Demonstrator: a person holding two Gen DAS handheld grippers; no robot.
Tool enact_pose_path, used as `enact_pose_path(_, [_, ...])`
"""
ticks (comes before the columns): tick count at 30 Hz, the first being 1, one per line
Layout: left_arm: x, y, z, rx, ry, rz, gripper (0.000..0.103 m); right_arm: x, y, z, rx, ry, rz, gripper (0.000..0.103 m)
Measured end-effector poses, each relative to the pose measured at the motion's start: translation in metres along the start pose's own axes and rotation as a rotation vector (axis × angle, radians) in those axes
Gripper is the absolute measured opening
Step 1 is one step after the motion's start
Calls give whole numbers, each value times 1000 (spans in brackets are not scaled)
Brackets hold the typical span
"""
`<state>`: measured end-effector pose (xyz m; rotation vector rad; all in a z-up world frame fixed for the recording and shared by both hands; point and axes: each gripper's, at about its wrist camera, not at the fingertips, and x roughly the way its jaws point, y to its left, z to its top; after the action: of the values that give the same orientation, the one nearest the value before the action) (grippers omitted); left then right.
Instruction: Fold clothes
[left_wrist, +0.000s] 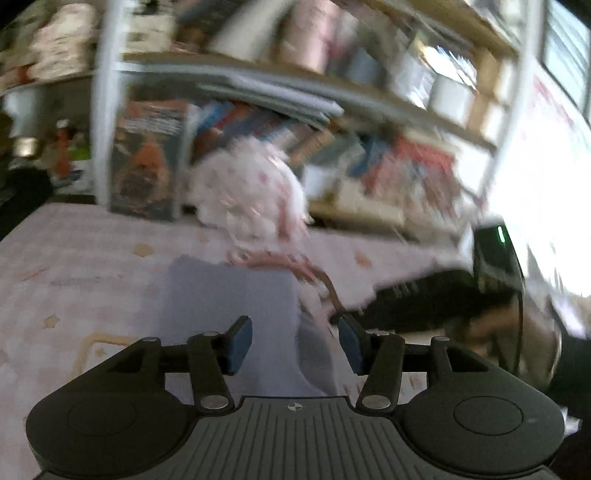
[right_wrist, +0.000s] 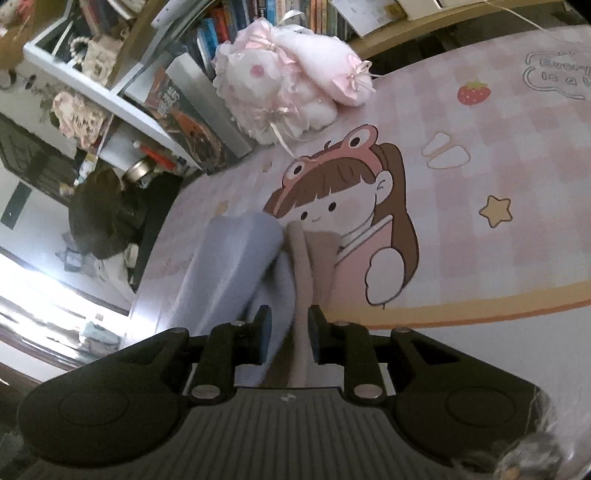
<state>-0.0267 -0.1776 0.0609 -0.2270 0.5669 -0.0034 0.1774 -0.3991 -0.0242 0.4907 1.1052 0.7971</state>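
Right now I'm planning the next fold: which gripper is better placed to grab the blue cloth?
Probably the right gripper: the blue cloth and a beige fabric edge lie between its fingers. The left gripper stands open with only flat cloth beneath.

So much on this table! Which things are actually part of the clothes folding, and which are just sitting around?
Part of the folding:
- blue cloth
- beige cloth
- left gripper
- right gripper

Just lying about:
- pink plush toy
- cartoon table mat
- books on the shelf
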Motion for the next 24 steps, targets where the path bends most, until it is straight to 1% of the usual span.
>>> enact_pose_path(2, [7,12,-2,-10,20,70,52,2,1,4,18,13,16,21])
enact_pose_path(3, [13,15,-7,4,53,104,52,7,2,4,26,36,22,21])
enact_pose_path(5, [24,19,-20,36,111,146,50,14,4,2,37,73,22,22])
enact_pose_path(6, [29,19,-26,48,137,158,50,17,6,1,42,86,19,23])
enact_pose_path(7, [33,19,-33,53,156,155,50,19,7,0,48,95,15,27])
enact_pose_path(8, [37,19,-39,57,177,155,50,21,8,0,55,103,12,29])
enact_pose_path(11, [48,16,-55,68,236,168,50,28,7,0,104,117,25,32])
enact_pose_path(13, [49,15,-58,79,231,170,50,35,7,3,136,117,40,32])
enact_pose_path(15, [49,16,-57,72,230,156,51,42,8,9,144,103,42,31])
enact_pose_path(17, [48,19,-54,59,233,140,52,48,8,16,151,85,24,31])
enact_pose_path(19, [47,19,-52,51,234,140,52,50,9,23,141,57,-11,30])
enact_pose_path(20, [46,18,-50,51,230,141,52,49,9,26,135,46,-15,30])
enact_pose_path(22, [41,13,-44,64,202,144,51,49,10,28,122,45,-20,30])
enact_pose_path(24, [34,10,-38,66,155,120,52,51,9,27,113,67,-25,30])
